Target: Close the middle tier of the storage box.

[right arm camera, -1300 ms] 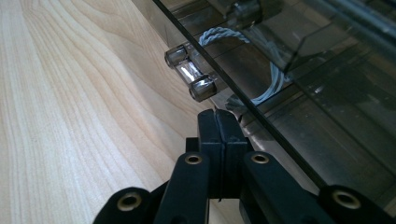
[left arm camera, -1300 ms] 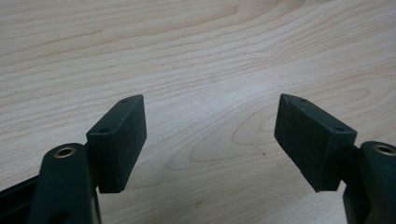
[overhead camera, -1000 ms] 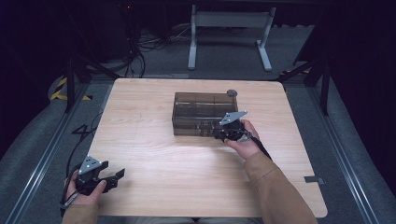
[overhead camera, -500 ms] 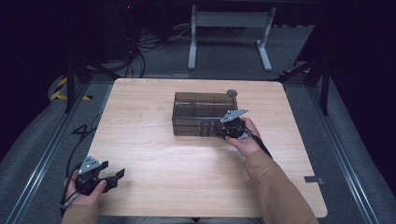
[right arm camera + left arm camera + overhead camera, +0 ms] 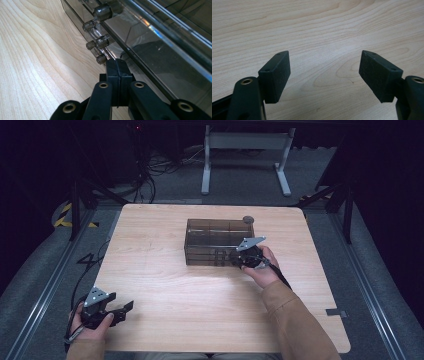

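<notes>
Nothing has shifted since the earlier high view; both hands sit where they were, and the smoke-tinted transparent plastic drawer box point(image 5: 216, 241) stands on the same patch of the pale wood-grain table point(image 5: 165, 245), a little beyond its middle and toward the right; a small dark round knob point(image 5: 248, 220) shows at the box's far right top corner.

The right gripper point(image 5: 239, 259) is pressed up against the near right front of the box, its grey three-cornered plate tilted upward; in the right gripper view its black jaws are clenched flat against each other with nothing between them point(image 5: 117, 65); their tips lie just beside the box's front face, next to a row of small clear cylindrical drawer pulls point(image 5: 97, 43); whether the tips actually touch the nearest pull cannot be told.

The left gripper point(image 5: 120, 310) rests at the near left corner of the table, well apart from the box; in the left gripper view its jaws stand released and wide point(image 5: 324, 72), with bare wood grain between the two black pads point(image 5: 277, 72).
</notes>
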`<action>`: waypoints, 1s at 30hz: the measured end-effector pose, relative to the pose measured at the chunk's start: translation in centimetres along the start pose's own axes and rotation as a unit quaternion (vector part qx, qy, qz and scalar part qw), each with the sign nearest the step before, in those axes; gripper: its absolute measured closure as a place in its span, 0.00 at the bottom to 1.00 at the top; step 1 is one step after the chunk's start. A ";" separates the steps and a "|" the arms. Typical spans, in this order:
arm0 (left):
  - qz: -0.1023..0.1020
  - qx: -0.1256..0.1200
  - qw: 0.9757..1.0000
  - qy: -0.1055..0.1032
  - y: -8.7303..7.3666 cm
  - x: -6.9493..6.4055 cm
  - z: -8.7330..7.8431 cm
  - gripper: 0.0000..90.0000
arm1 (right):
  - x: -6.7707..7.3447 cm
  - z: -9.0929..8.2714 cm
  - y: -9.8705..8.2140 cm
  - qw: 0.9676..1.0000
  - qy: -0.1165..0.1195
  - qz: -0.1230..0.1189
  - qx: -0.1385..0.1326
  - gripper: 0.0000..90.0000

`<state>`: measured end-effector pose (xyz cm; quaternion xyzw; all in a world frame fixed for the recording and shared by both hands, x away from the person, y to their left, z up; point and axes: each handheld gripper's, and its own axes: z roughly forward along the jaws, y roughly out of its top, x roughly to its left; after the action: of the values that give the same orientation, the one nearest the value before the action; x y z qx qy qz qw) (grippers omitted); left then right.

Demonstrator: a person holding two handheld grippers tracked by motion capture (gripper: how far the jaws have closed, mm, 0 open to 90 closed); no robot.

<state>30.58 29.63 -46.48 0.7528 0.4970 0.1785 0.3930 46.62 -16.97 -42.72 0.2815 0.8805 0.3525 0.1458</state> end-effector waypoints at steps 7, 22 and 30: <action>0.001 0.000 1.000 -0.001 0.0 0.0 0.0 0.29 | 0.0 0.0 0.0 1.000 -0.004 -0.002 0.001 1.00; 0.000 0.001 1.000 -0.001 0.1 0.0 0.1 0.29 | 0.7 -1.0 0.0 1.000 0.015 -0.013 -0.005 1.00; -0.001 0.001 1.000 -0.002 0.2 0.0 0.2 0.29 | 1.6 -2.8 -0.2 0.999 0.027 -0.010 -0.027 0.82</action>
<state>30.82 29.50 -46.50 0.7531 0.4968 0.1766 0.3935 44.04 -17.65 -40.98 0.2590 0.8770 0.3822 0.1333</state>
